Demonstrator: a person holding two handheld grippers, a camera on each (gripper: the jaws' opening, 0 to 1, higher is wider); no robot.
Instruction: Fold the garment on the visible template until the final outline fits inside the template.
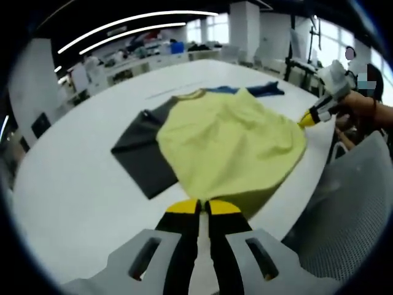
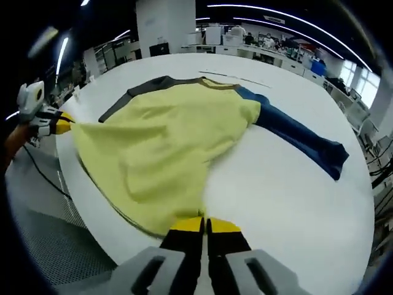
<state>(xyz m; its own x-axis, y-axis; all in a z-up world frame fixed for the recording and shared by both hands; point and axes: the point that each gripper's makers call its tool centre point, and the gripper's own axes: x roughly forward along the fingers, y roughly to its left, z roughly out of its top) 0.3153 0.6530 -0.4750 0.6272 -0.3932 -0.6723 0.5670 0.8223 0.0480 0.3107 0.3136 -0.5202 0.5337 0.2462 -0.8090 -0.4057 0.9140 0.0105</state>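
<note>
Left gripper (image 1: 203, 208) at 6 o'clock in the left gripper view, yellow-tipped jaws pressed together on the near hem of the garment (image 1: 230, 144); right gripper (image 2: 206, 225) at 6 o'clock in the right gripper view, jaws likewise closed on the yellow hem. Garment is a shirt with yellow body, one dark grey sleeve (image 1: 142, 150) spread toward 9 o'clock and a blue sleeve (image 2: 298, 136) running toward 3 o'clock in the right gripper view, lying flat on the white round table (image 1: 80, 184). In the left gripper view the other gripper enters at 2 o'clock, held by a hand (image 1: 362, 106), its tip touching the shirt's corner at the table edge. Grey mesh chair (image 1: 353, 209) sits at 4 o'clock just beside the table. Office desks (image 1: 147, 58) and ceiling light strips at 12 o'clock, blurry. Template can't be made out under the cloth; the blue sleeve is mostly hidden behind the yellow body in the left gripper view.
</note>
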